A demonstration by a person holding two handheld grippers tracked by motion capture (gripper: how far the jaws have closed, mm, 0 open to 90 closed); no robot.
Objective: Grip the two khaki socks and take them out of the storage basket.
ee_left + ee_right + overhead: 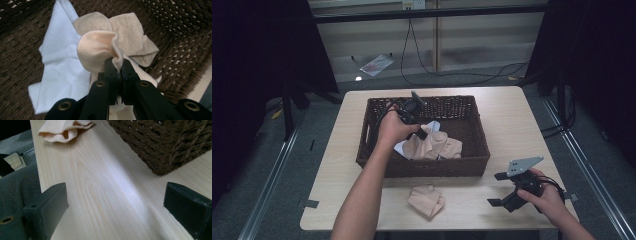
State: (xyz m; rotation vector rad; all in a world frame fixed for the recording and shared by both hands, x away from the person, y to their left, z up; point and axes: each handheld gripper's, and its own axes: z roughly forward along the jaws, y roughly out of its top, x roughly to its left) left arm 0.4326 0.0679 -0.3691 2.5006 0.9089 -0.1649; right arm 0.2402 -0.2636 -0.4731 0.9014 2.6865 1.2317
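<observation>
Left tool [119, 65]: clamped on a fold of the beige sock [100, 50], inside the basket [472, 165], atop a white sock [58, 72]. Right tool [498, 189]: jaws apart, empty, low over the desk [512, 115], nearer the second beige sock [426, 200] in front of the basket.

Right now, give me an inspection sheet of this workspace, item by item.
Surface: light wooden table, bare around the basket.
Job's things: dark wicker basket mid-table; inside it a beige sock lying on a white sock; another beige sock on the table in front of the basket.
Clutter: nothing seen on the table.
Grippers: left gripper inside the basket, jaws pinched on a fold of the beige sock; right gripper low over the table's near right corner, jaws wide apart, holding nothing.
Cables: black cable hanging and trailing on the floor beyond the table.
Surroundings: grey floor; a plastic bag on it; dark curtains at both sides.
</observation>
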